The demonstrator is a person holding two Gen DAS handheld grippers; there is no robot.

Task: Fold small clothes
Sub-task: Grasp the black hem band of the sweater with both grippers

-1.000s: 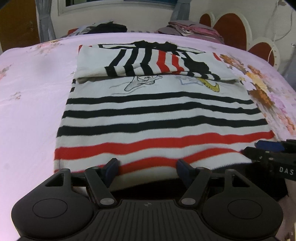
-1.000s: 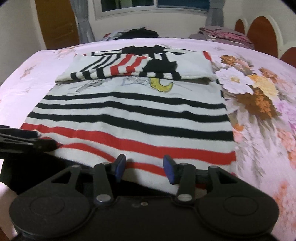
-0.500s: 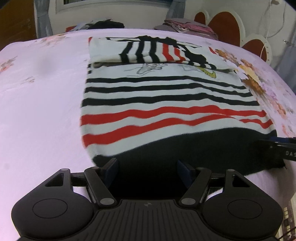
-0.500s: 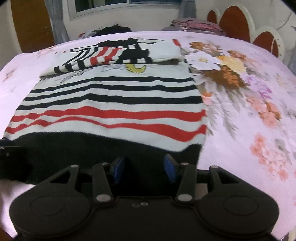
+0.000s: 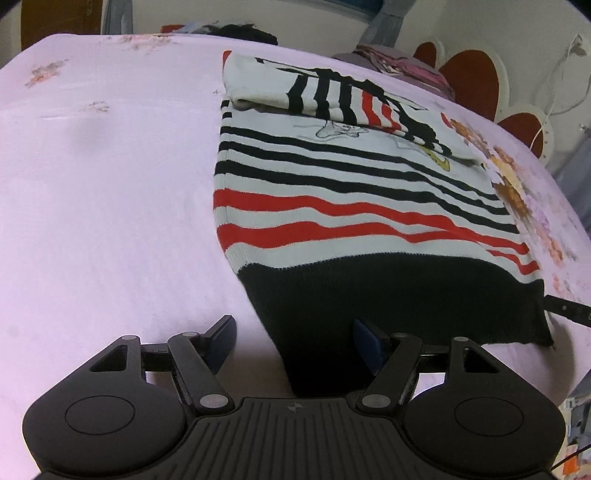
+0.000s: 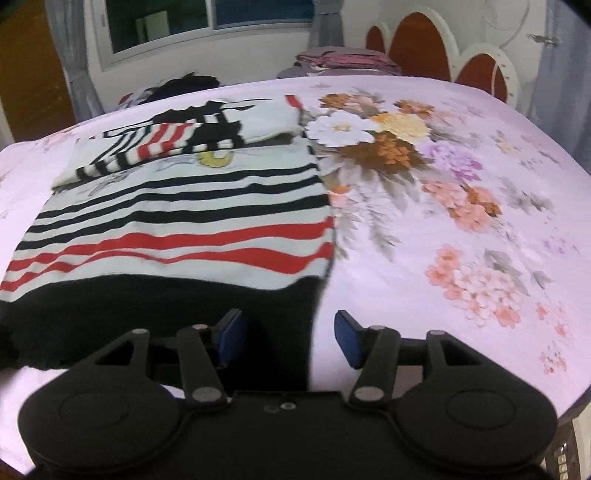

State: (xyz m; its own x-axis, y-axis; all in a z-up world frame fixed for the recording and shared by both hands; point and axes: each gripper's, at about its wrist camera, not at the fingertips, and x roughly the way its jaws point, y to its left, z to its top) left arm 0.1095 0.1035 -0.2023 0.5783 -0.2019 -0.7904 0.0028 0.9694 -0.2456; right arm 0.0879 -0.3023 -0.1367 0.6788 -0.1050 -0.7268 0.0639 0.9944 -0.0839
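Striped sweater [image 5: 332,192] on floral bed [image 5: 110,184]

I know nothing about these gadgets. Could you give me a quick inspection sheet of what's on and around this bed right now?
Surface: bed with a pink sheet, floral print on its right side.
Job's things: striped sweater lying flat, sleeves folded across the top, black hem nearest the cameras.
Clutter: dark clothes and a folded pile at the far edge.
Grippers: left hand-held gripper open, hem's left corner between its fingers; right hand-held gripper open, at the hem's right corner.
Cables: white cord on the wall.
Surroundings: window, curtains, red-and-white headboard, wooden door.
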